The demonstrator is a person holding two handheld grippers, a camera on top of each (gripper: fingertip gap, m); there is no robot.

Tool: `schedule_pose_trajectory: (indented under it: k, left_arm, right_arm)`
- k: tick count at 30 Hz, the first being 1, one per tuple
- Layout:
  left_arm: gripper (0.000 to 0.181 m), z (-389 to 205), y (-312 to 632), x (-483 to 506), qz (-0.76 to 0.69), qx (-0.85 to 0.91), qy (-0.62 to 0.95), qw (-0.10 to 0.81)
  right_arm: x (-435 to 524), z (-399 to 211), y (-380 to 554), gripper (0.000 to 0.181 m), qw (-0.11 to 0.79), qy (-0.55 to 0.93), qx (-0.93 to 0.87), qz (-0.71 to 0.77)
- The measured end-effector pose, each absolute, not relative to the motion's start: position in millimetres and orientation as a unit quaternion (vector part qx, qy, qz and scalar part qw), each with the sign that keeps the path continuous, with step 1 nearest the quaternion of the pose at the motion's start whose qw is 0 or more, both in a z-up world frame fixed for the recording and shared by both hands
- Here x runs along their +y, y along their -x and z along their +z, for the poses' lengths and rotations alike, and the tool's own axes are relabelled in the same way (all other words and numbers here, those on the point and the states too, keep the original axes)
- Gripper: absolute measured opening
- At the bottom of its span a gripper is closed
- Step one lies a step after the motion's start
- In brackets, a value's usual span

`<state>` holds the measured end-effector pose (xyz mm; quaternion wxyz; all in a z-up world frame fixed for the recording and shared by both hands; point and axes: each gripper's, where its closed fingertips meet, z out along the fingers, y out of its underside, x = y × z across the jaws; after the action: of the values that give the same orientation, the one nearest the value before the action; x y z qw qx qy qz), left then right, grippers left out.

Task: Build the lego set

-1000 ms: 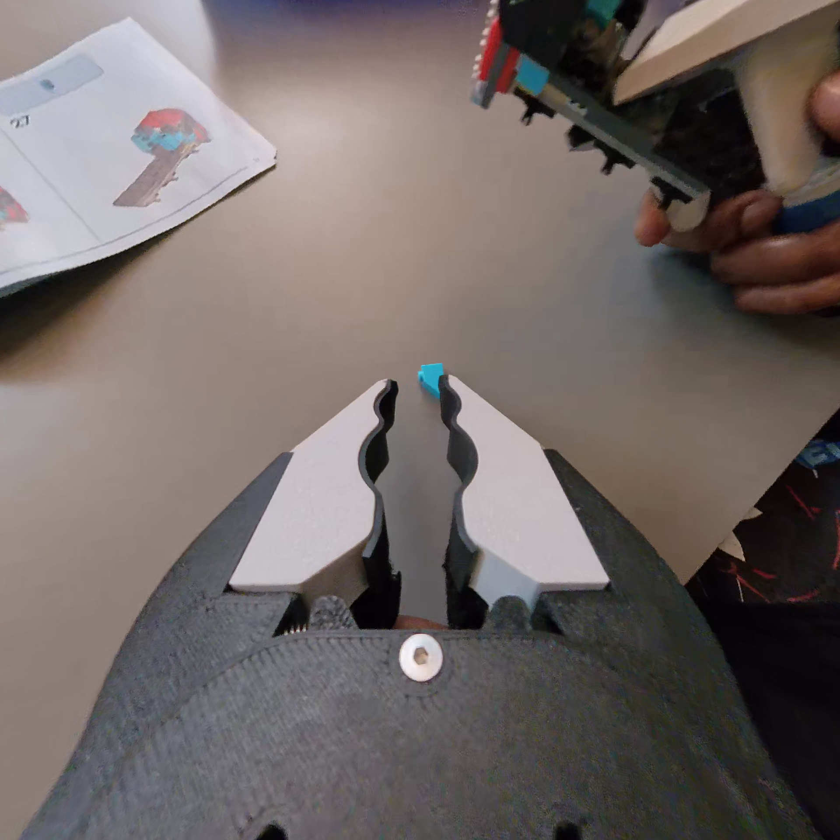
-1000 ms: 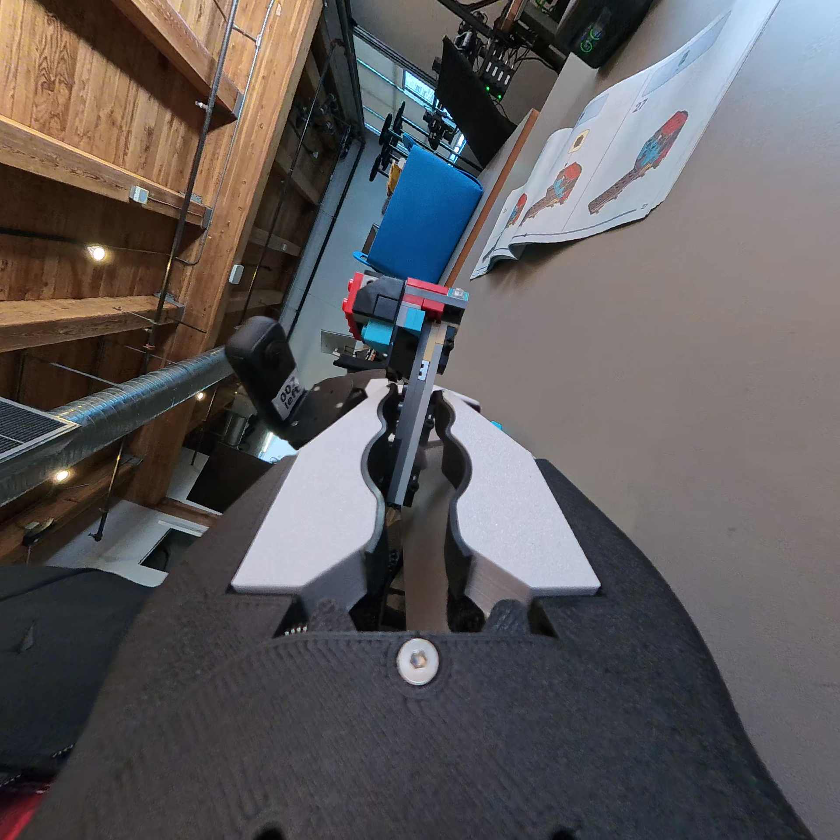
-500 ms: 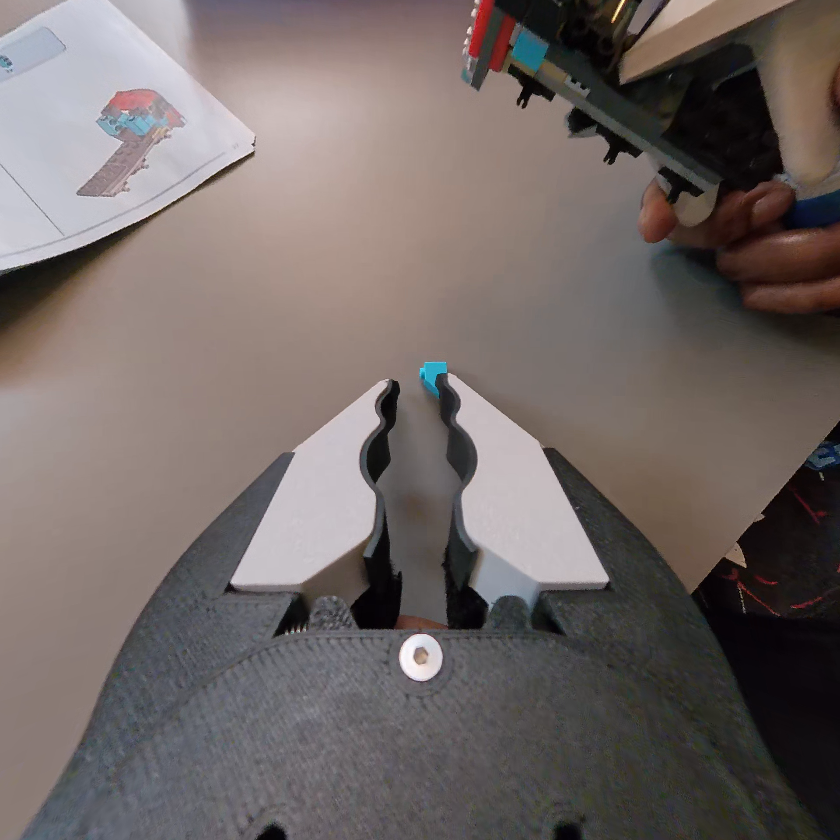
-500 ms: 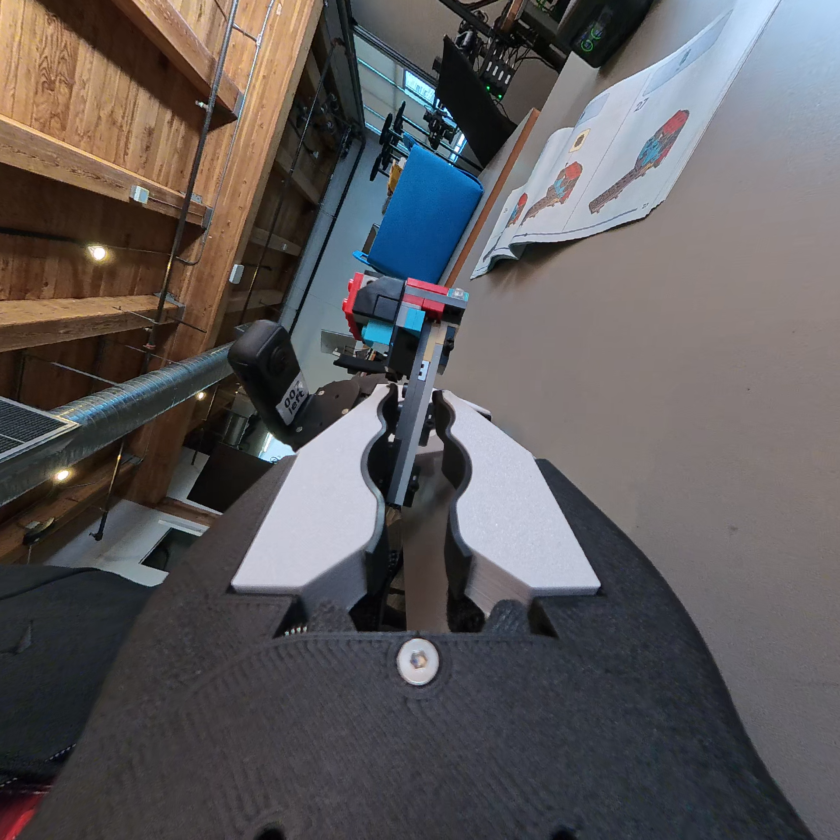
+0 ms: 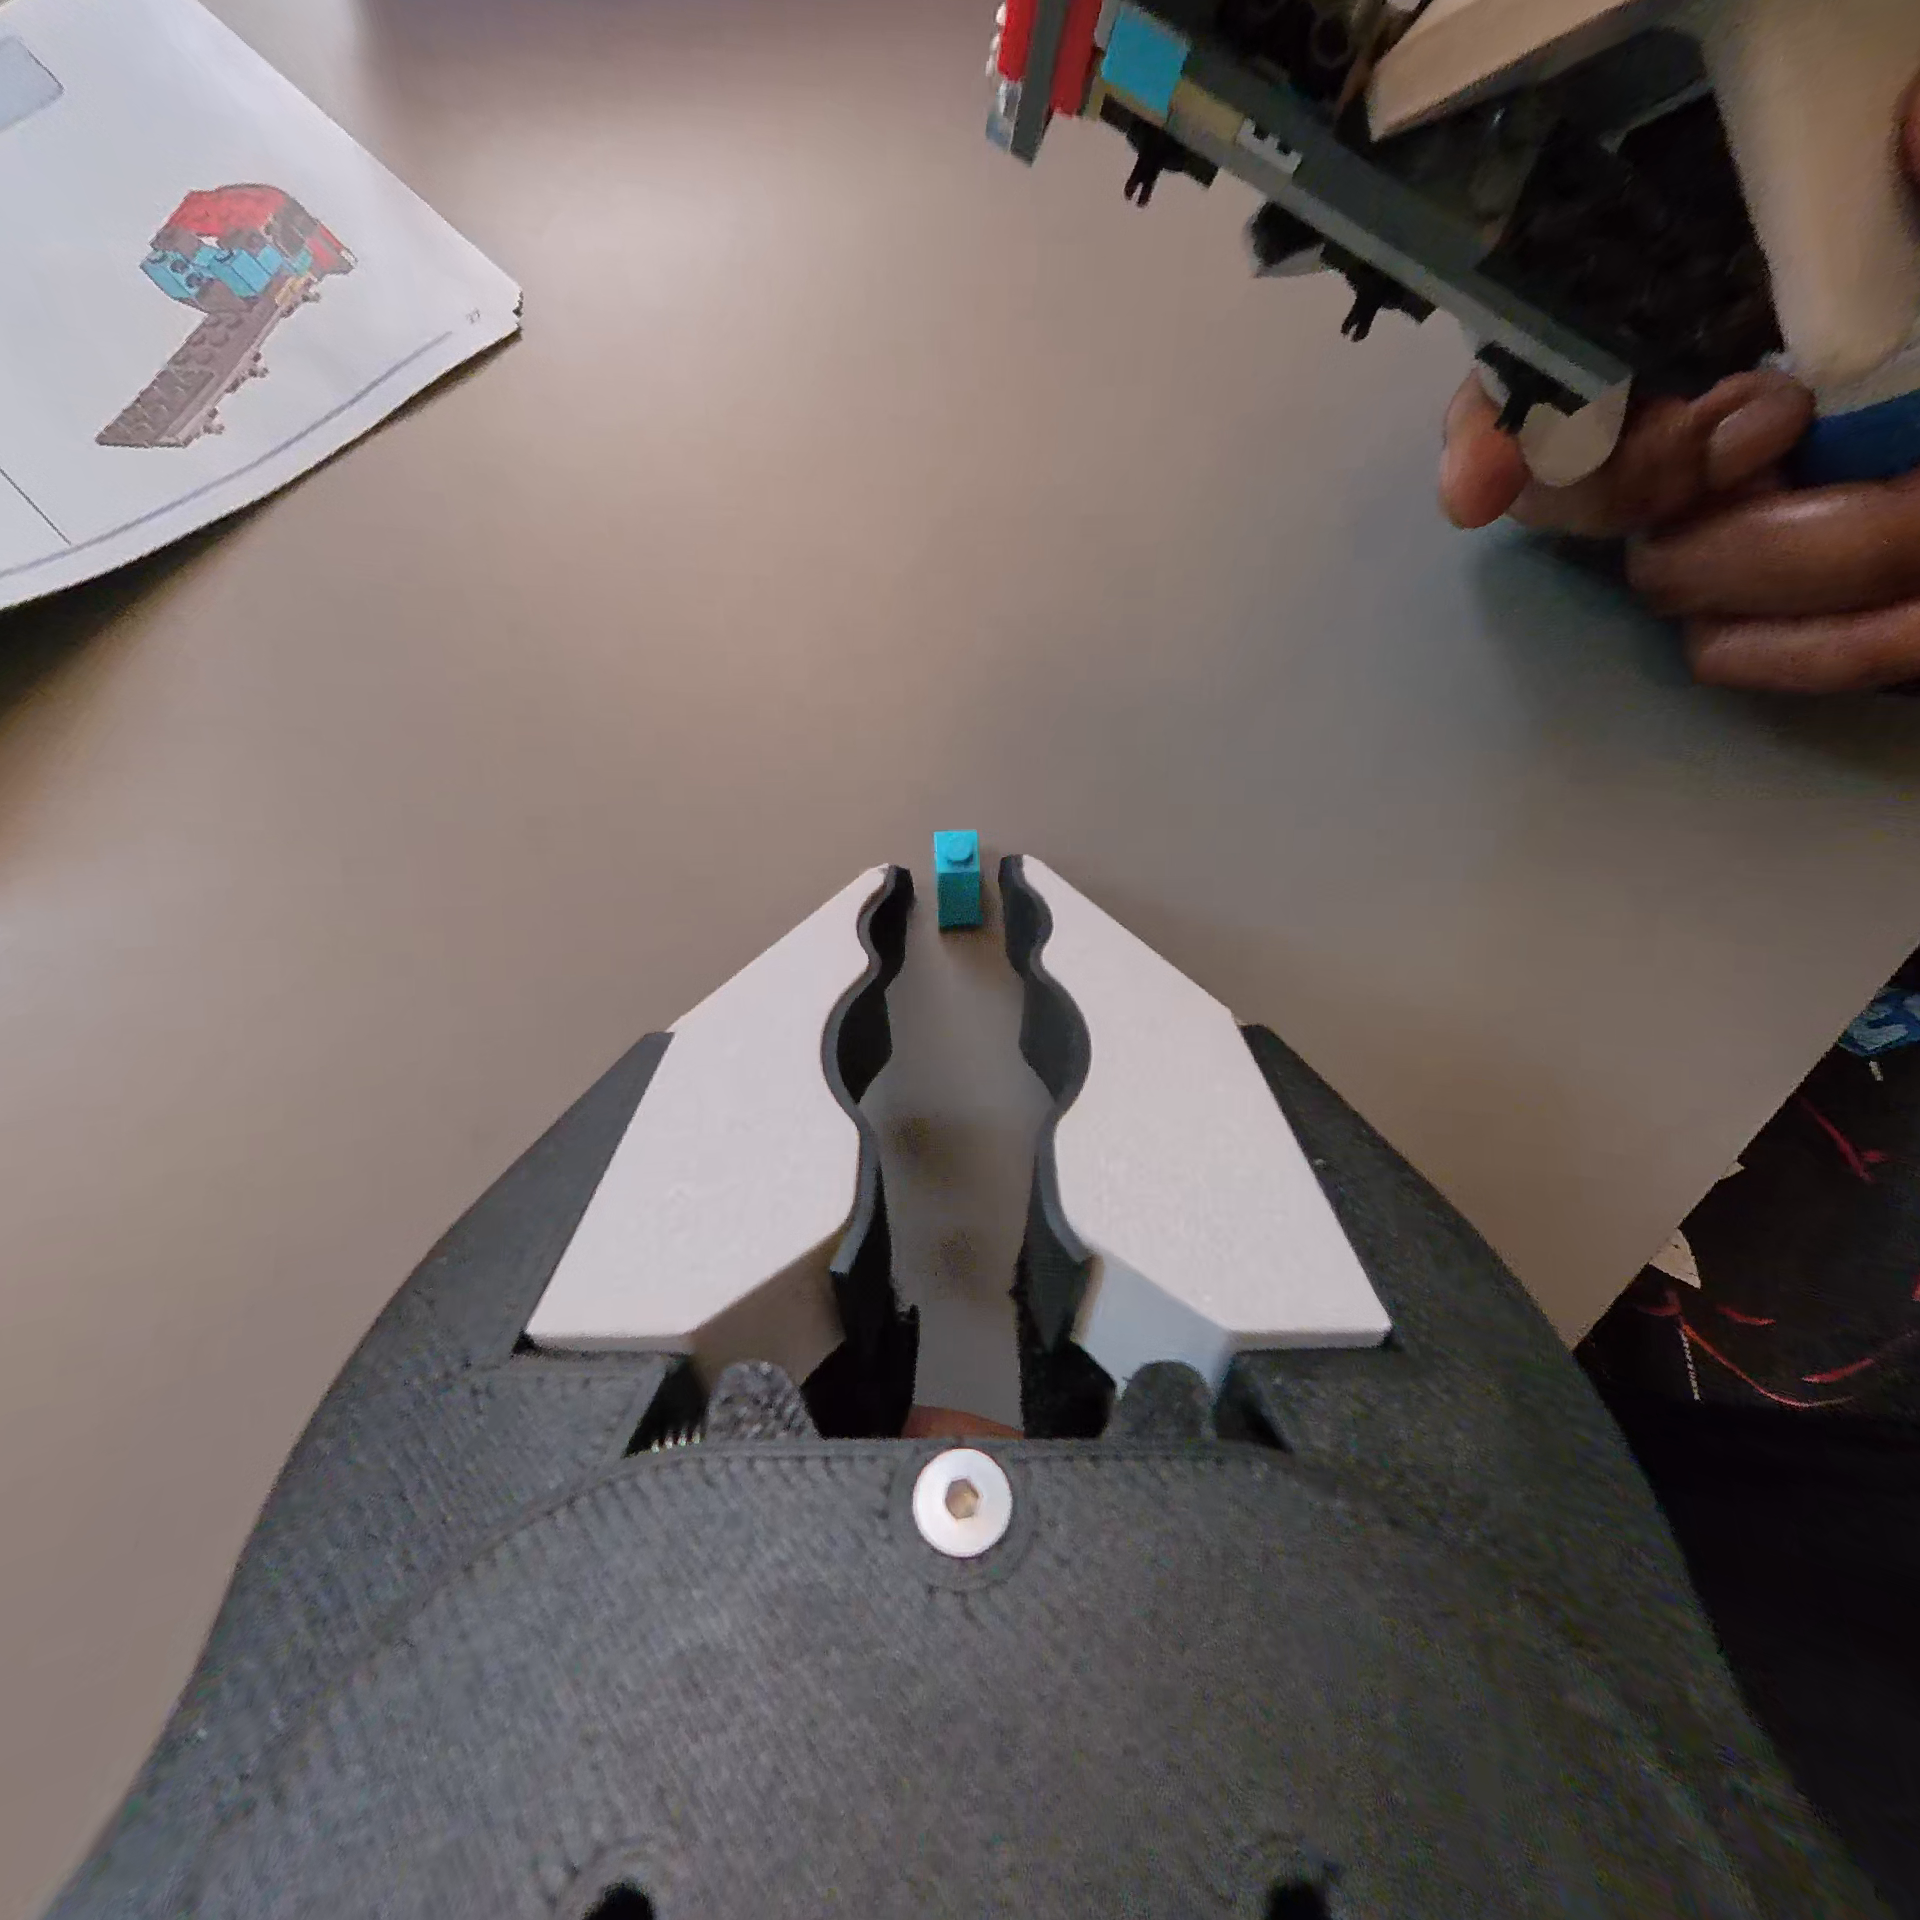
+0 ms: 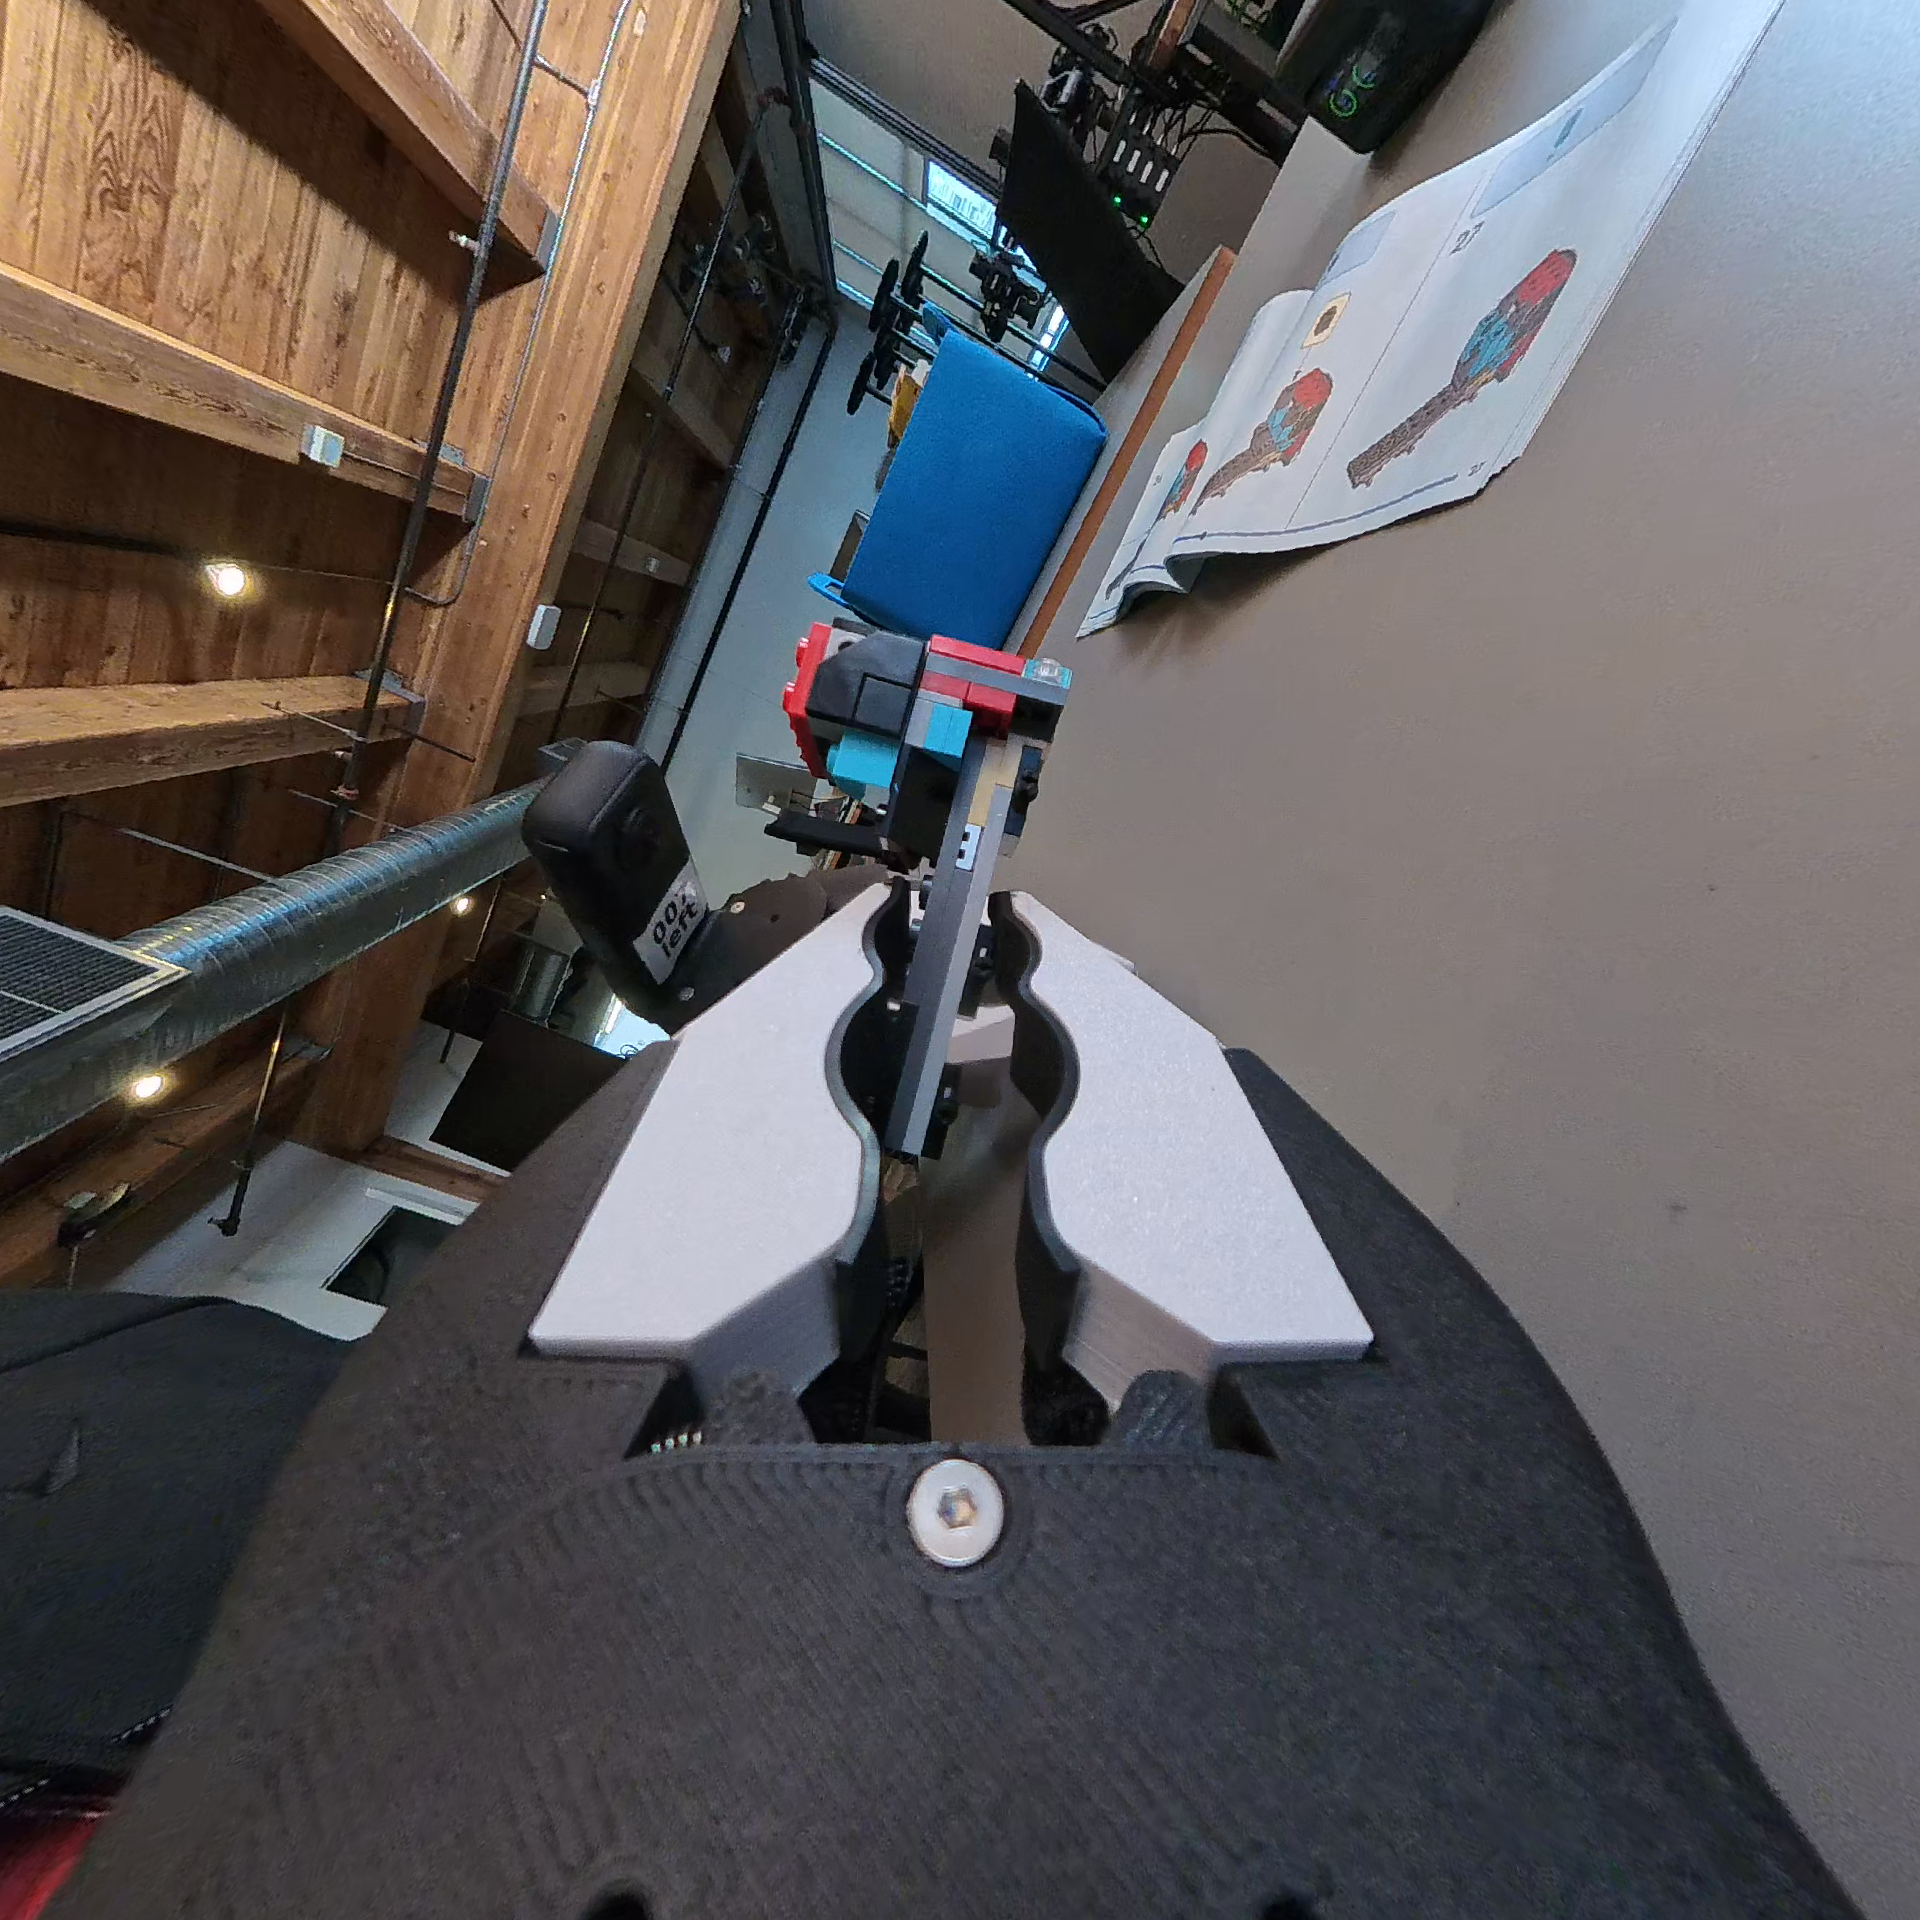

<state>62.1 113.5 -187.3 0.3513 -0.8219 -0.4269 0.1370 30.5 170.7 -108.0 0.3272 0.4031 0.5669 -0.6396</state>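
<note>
My left gripper (image 5: 958,883) stands a little open astride the small teal brick (image 5: 957,879), which sits upright on the bench near its right edge, untouched on either side. If I close off-centre, I expect it to tip or squirt away. My right gripper (image 6: 951,914) clamps the half-built model (image 6: 935,748) by its grey plate; a loose grip could let it twist. The instruction booklet (image 5: 208,281) bears printing and the left gripper's camera (image 6: 623,873) a sticker; I leave both unread.
</note>
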Motion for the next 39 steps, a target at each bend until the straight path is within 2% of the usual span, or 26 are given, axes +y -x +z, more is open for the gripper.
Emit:
schedule_pose_trajectory:
  k: [28,35,39]
  left_arm:
    - [0.021,-189,-38,81,0.189,-0.438,0.823,0.308]
    - [0.026,-183,-34,72,0.21,-0.492,0.782,0.321]
    - [0.029,-174,-43,83,0.191,-0.539,0.735,0.364]
  right_arm:
    - [171,-108,-31,0.013,0.327,-0.403,0.567,-0.64]
    - [171,-108,-30,0.013,0.328,-0.403,0.565,-0.64]
    - [171,-108,-30,0.013,0.33,-0.404,0.564,-0.64]
